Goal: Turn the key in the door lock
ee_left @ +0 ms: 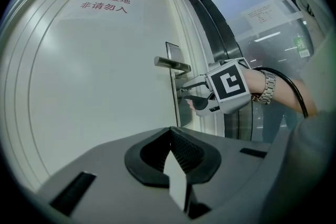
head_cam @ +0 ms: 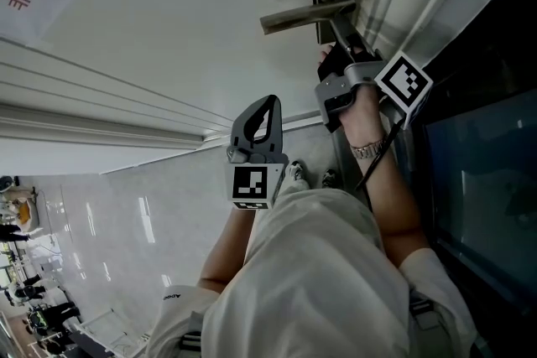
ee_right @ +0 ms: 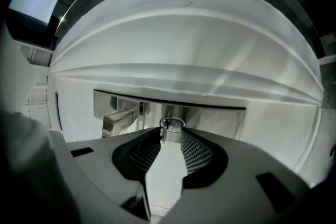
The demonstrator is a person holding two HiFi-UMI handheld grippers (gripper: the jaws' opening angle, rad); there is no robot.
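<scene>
A small metal key (ee_right: 171, 124) sticks out of the steel lock plate (ee_right: 226, 118) on the white door, just under the lever handle (head_cam: 306, 12). My right gripper (ee_right: 170, 131) points level at the lock with the key's head between its tips. A gap shows between the pads, so it stands open around the key. The left gripper view shows that right gripper (ee_left: 189, 95) at the plate below the handle (ee_left: 170, 64). My left gripper (head_cam: 270, 101) hangs back from the door, left of the lock, tips together and empty.
The white door (ee_left: 94, 92) carries a sign with red lettering (ee_left: 106, 2). A dark glass panel (head_cam: 478, 172) and metal frame stand right of the lock. Below are the person's legs and shoes (head_cam: 295, 173) on a glossy floor (head_cam: 109, 230).
</scene>
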